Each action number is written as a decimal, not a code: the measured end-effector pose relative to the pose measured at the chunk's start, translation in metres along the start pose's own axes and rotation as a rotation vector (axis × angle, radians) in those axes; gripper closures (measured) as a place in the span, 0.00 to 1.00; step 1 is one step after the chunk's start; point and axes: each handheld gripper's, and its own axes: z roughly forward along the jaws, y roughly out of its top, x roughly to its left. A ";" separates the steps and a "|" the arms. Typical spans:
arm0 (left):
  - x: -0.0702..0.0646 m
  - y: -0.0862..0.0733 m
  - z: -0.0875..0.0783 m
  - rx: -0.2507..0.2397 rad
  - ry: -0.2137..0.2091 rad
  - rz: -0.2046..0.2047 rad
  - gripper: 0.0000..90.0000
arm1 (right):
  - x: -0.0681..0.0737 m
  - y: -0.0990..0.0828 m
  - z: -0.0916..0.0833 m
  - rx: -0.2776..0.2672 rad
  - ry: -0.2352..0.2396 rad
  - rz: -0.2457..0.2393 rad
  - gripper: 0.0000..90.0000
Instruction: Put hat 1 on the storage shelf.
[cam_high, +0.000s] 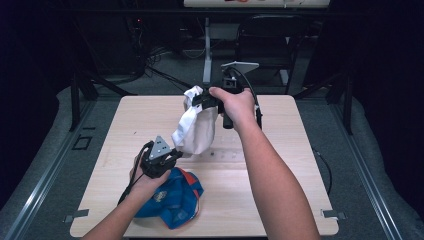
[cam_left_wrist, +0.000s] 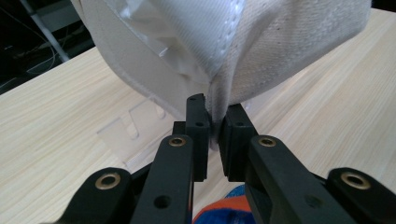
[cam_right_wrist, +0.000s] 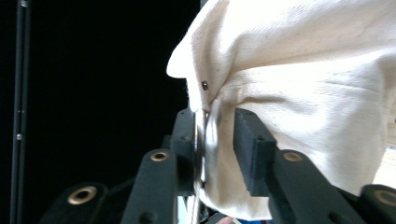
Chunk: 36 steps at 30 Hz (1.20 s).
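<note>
A: Left gripper (cam_left_wrist: 215, 122) state to be entered first.

B: Its jaws are seen clamped on a pinched fold at the lower edge of the white cap (cam_left_wrist: 224, 51); in the left gripper view the fabric is squeezed between the two black pads with almost no gap left. In the high view the left gripper (cam_high: 172, 156) is found at about 7 o'clock from the table's centre, with the grey three-cornered plate on top.

A: Right gripper?

B: In the right gripper view the right gripper (cam_right_wrist: 215, 140) is recorded with its jaws parted. A metal clasp and a fold of the white cap (cam_right_wrist: 303, 93) lie against the left-hand pad, while a visible gap is left to the other pad, so no squeeze is noted there. In the high view the right gripper (cam_high: 207, 100) is seen at about 12 o'clock, held raised in the person's right hand (cam_high: 237, 107).

A: Location of the cap?

B: The white cap (cam_high: 195, 125) is hung in the air between the two grippers, above the middle of the wooden table (cam_high: 280, 165); its top end is at the right gripper, its lower end at the left one.

A: Anything further out?

B: A blue and orange cap (cam_high: 172, 197) is noted lying on the table at about 7 o'clock, just under the left hand (cam_high: 145, 180). Its orange and blue edge (cam_left_wrist: 224, 212) is also noted below the left jaws.
</note>
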 end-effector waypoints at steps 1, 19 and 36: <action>0.001 -0.001 -0.001 -0.001 0.006 -0.001 0.93 | 0.000 -0.001 -0.002 -0.005 0.006 -0.001 0.75; 0.006 -0.007 -0.005 0.031 0.025 -0.018 0.93 | -0.037 -0.027 -0.054 -0.093 -0.006 -0.060 0.69; -0.002 -0.015 0.006 0.055 0.047 -0.002 0.87 | -0.086 -0.070 -0.061 -0.131 -0.116 -0.135 0.63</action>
